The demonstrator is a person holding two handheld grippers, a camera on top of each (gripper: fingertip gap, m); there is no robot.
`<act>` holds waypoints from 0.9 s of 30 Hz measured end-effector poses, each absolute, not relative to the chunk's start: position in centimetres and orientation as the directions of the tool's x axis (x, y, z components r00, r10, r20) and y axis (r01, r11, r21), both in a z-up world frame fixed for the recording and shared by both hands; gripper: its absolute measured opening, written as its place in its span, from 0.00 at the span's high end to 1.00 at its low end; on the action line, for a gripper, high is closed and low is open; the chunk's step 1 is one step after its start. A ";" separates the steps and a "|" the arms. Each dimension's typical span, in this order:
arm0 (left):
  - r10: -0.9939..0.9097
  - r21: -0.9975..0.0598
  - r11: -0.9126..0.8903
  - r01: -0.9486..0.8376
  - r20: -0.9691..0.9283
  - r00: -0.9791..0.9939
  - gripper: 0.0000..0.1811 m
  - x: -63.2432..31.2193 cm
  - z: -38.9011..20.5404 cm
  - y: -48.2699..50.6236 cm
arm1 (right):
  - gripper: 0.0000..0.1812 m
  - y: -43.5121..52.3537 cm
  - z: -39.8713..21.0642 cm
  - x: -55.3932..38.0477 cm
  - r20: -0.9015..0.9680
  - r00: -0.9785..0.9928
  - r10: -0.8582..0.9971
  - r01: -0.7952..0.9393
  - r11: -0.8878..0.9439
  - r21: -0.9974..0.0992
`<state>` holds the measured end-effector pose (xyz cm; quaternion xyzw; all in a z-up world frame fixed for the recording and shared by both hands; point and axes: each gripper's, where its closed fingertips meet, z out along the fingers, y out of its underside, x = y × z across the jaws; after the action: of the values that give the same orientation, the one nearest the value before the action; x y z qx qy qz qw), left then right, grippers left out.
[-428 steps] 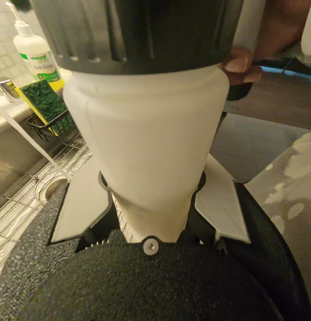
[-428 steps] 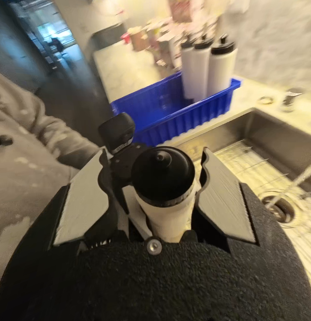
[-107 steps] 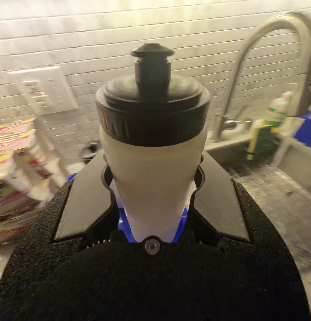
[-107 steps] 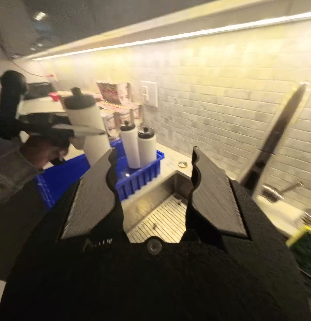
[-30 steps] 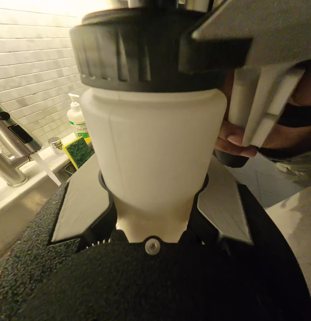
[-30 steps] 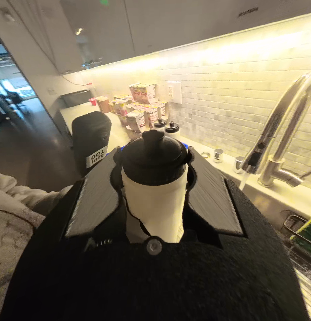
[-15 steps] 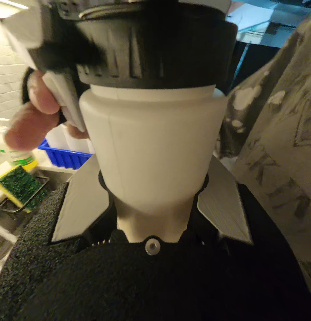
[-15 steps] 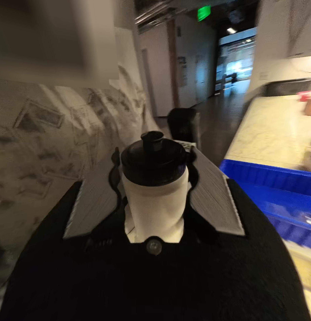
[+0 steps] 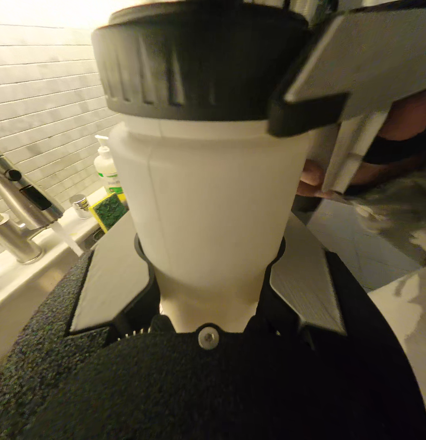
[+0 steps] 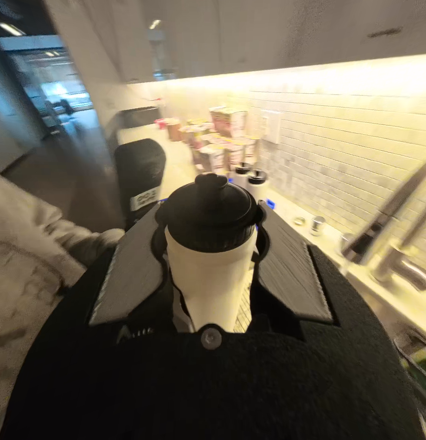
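Fingers of our left gripper (image 9: 209,257) clamp the white plastic bottle (image 9: 209,190) low on its body, beside the running chrome faucet (image 9: 19,214); our right gripper's finger (image 9: 350,64) presses its ribbed black cap (image 9: 195,64). From the right gripper (image 10: 208,240), both fingers squeeze that cap (image 10: 207,209). Uneven twisting could slip the upright bottle, we judge.

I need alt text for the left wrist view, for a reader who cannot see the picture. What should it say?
The left tongs are shut on a white bottle, while the right tongs clasp its black ribbed cap. Behind, at left, a running faucet, a soap dispenser and a green sponge stand before a tiled wall.
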<state>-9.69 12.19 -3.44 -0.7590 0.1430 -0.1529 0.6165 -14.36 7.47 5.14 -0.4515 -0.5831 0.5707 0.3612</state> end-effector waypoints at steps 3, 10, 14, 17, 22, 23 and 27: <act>-0.550 -0.988 -0.151 -0.041 0.050 0.834 0.42 -7.6 -2.4 10.7 | 0.59 5.1 6.2 -12.4 -0.023 -0.684 0.730 0.054 0.019 -0.998; -0.875 -0.988 -0.148 0.046 0.152 0.459 0.42 -1.5 0.6 5.3 | 0.58 1.6 8.6 -7.2 -0.109 -0.994 0.015 0.108 -0.067 -0.992; -0.895 -0.988 -0.133 0.081 0.155 0.419 0.42 -0.7 1.1 4.8 | 0.58 1.3 9.0 -7.3 -0.122 -0.992 0.028 0.116 -0.145 -0.983; -0.827 -0.987 -0.133 0.091 0.161 0.539 0.42 -2.4 0.8 6.4 | 0.49 3.0 8.5 -10.0 -0.150 -0.909 0.390 0.085 -0.179 -0.980; -0.609 -0.991 -0.136 0.016 0.096 0.787 0.42 -6.7 -1.3 10.0 | 0.42 6.1 5.6 -12.1 -0.056 -0.457 0.888 0.086 -0.019 -0.996; -0.569 -0.990 -0.141 -0.015 0.069 0.819 0.42 -7.2 -1.9 10.6 | 0.43 6.5 5.7 -12.3 -0.065 -0.361 0.930 0.082 -0.038 -0.996; -0.459 -0.990 -0.114 -0.081 -0.020 0.888 0.42 -8.1 -2.5 12.1 | 0.44 8.5 5.8 -12.9 -0.173 -0.005 0.985 -0.021 -0.173 -0.985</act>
<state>-8.13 12.08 -2.48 -0.7316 0.1847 -0.1478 0.6394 -12.91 8.47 5.77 -0.5356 -0.4501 0.5475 0.4592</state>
